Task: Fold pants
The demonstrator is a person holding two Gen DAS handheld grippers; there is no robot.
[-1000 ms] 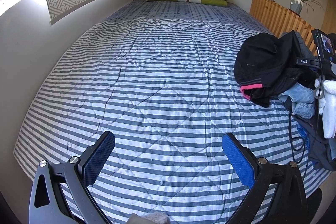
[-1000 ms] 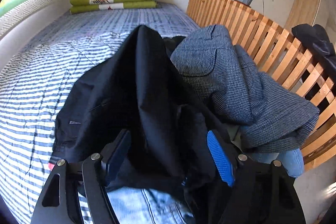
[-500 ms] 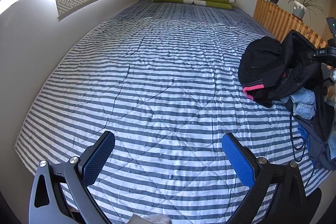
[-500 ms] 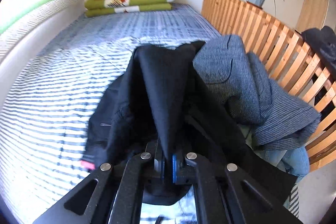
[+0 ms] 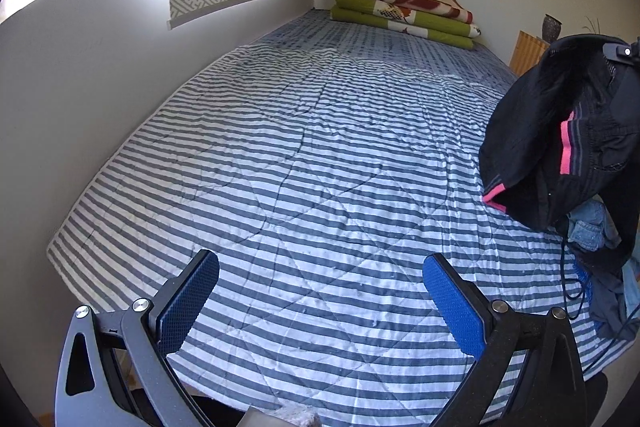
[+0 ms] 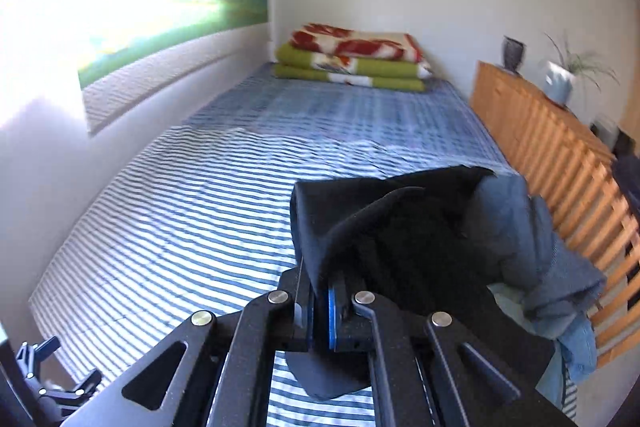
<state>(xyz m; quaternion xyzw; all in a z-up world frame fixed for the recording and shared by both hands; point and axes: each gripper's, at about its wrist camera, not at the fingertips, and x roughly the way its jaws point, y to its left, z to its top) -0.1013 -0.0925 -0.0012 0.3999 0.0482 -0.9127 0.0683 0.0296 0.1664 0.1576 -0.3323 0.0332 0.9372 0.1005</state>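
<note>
Black pants with a pink waistband stripe hang lifted above the striped bed, pinched by my right gripper, which is shut on a fold of the fabric. In the left wrist view the same black pants dangle at the right edge, off the quilt, with the right gripper's body just showing at the top right. My left gripper stands open over the near part of the striped quilt, nothing between its blue pads.
Other clothes lie heaped at the bed's right side: a grey checked garment and denim. Folded green and red blankets sit at the far end. A wooden slatted rail runs along the right; a wall bounds the left.
My right gripper closed on the black pants and lifted them off the clothes pile, swinging left. The left gripper drifted a little and stayed open.
</note>
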